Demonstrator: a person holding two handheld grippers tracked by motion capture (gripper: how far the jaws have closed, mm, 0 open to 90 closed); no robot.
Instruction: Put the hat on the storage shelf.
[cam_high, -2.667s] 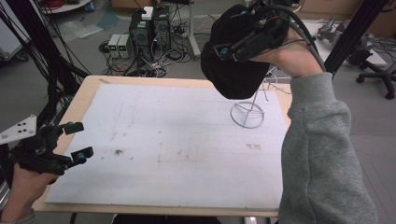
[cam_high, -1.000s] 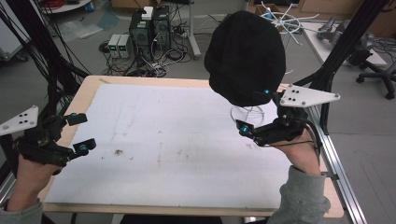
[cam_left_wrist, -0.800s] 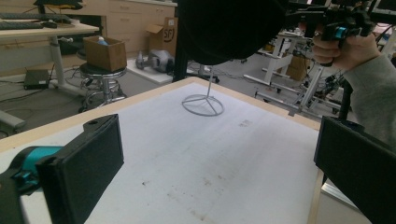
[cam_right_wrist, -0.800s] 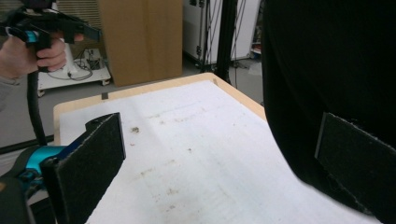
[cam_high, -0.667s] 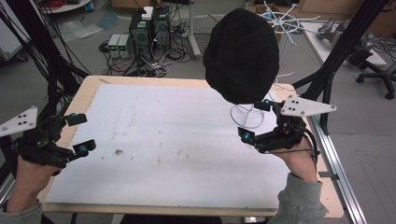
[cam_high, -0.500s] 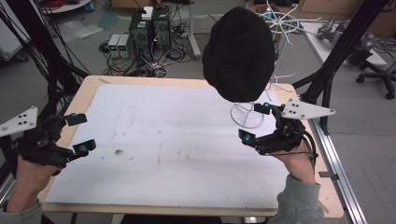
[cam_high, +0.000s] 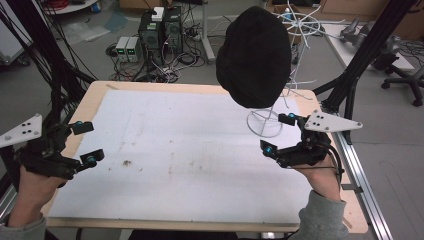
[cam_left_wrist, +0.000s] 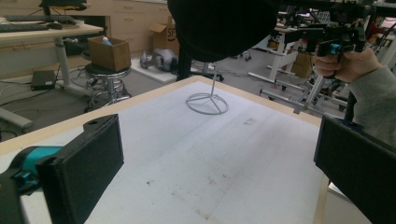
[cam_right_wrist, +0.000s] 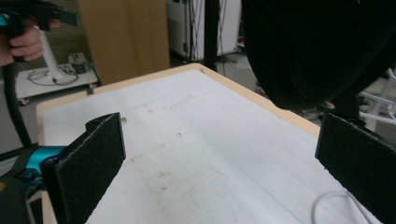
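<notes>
Black knit beanie (cam_high: 256, 56) hanging on a white wire stand (cam_high: 265, 122) at the far right part of the table (cam_high: 200, 150), the round wire foot of the stand resting on the white surface and the thin stem rising up into the hat. Right gripper (cam_high: 281, 135) just beside that foot, on its near-right side, with jaws spread wide and nothing between them; beanie above and a little to the far-left of this gripper, seen in the right gripper view as a large dark mass (cam_right_wrist: 317, 51) over the right jaw. Left gripper (cam_high: 86, 142) at the near left edge of the table, also spread wide and empty, well apart from the stand, the whole table width lying between. So clearly the right hand (cam_high: 320, 177) nearer to the hat. Long axis of the beanie about upright, along the stem: closed crown on top, open rim pointing down toward the table, the body slightly tilted so that the lower edge hangs more to the near side. Probably, for taking the hat, a rise of the right gripper up and forward to that lower rim; the light stand perhaps easy to tip if the pull goes sideways and not upward along the stem.
</notes>
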